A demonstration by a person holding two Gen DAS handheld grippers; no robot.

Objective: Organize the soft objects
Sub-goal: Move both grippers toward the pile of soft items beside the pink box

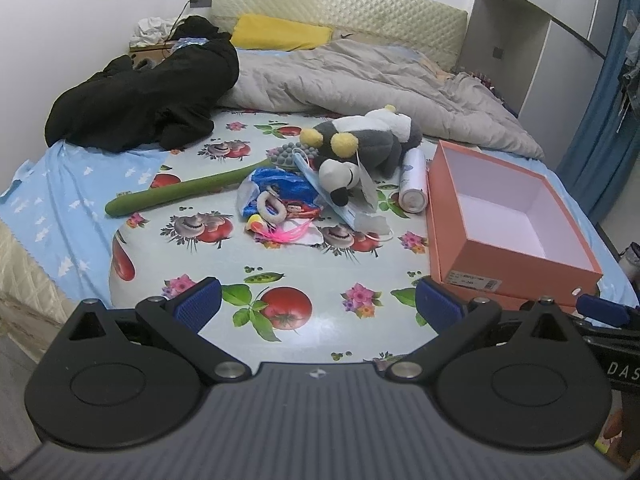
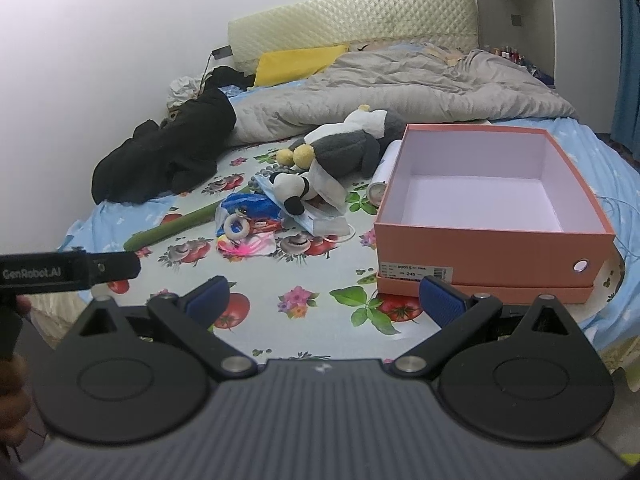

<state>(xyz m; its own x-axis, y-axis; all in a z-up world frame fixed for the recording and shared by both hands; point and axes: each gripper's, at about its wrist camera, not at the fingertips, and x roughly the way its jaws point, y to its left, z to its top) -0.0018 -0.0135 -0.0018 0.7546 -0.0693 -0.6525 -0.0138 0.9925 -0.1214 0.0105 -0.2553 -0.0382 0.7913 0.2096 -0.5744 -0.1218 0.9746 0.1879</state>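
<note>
I held my left gripper low and level, its blue-padded fingers spread wide with nothing between them. My right gripper sat beside it at about the same height, its jaws just as wide apart and holding nothing. In the right wrist view, my left gripper's black body showed at the left edge, with my left hand wrapped around its handle.
</note>
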